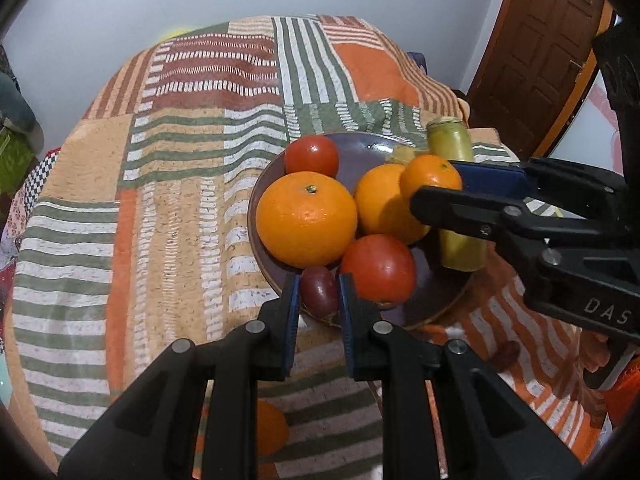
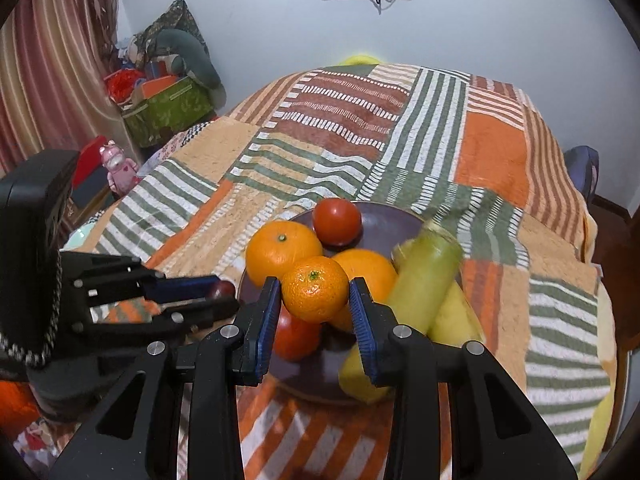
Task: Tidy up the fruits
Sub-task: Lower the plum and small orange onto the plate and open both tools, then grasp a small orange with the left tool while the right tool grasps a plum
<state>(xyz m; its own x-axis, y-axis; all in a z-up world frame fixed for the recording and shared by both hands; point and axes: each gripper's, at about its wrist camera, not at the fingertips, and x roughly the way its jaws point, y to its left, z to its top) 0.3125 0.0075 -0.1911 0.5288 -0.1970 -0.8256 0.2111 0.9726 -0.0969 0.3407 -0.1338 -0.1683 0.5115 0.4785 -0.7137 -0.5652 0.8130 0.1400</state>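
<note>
The left gripper [image 1: 319,294] reaches forward, its blue-padded fingers [image 1: 293,300] set narrowly apart and closed against a small dark red fruit [image 1: 319,292] between their tips. The right gripper [image 2: 315,294] comes in from the left gripper's right side, its fingers [image 2: 269,304] wider apart, clamping a small orange [image 2: 315,289] between the pads.

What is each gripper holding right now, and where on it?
Left gripper pinches the small dark-red fruit across its sides; right gripper clamps the small orange across its middle, above the plate.
</note>
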